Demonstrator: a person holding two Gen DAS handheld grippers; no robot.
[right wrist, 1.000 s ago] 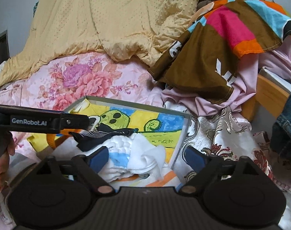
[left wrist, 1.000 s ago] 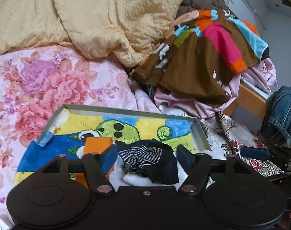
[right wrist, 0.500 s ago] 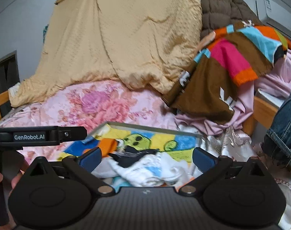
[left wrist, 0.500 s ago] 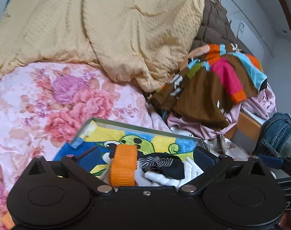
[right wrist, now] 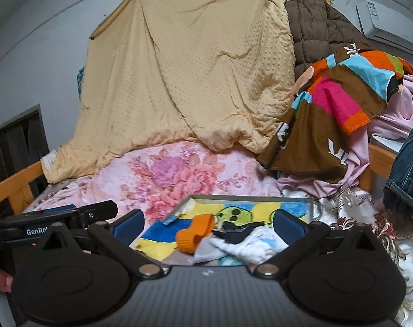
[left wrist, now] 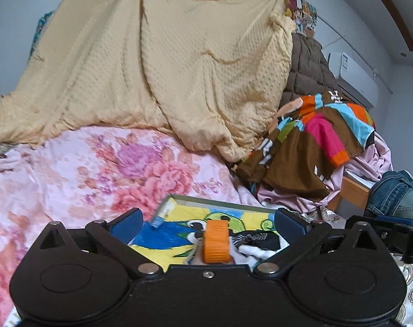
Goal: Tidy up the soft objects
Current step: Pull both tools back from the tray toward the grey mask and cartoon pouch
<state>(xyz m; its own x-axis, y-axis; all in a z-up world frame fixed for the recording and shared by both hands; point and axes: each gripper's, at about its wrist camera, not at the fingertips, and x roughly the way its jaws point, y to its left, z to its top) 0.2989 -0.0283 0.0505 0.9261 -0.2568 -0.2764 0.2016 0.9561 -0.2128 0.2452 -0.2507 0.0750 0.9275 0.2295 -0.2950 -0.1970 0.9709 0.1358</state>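
Observation:
A shallow grey-rimmed box (right wrist: 250, 197) with a cartoon print inside lies on the floral bed. In it lie an orange sock (right wrist: 195, 234), a black-and-white striped sock (right wrist: 237, 231) and white cloth (right wrist: 258, 245). The box (left wrist: 220, 200), orange sock (left wrist: 216, 238) and striped sock (left wrist: 256, 238) also show in the left wrist view. My left gripper (left wrist: 207, 222) is open and empty, raised above the box's near side. My right gripper (right wrist: 207, 222) is open and empty, also above the box. The left gripper shows at the left of the right wrist view (right wrist: 70, 218).
A yellow dotted blanket (right wrist: 192, 68) hangs behind the bed. A pile of colourful clothes (right wrist: 342, 103) and pink fabric (right wrist: 391, 125) sits at the right, with jeans (left wrist: 397, 193) beyond. A wooden bed rail (right wrist: 15, 188) runs along the left. The floral sheet (left wrist: 97, 169) lies left of the box.
Both grippers have lifted up and back from the box. The left gripper opened wider and let go of the socks, which now lie in the box.

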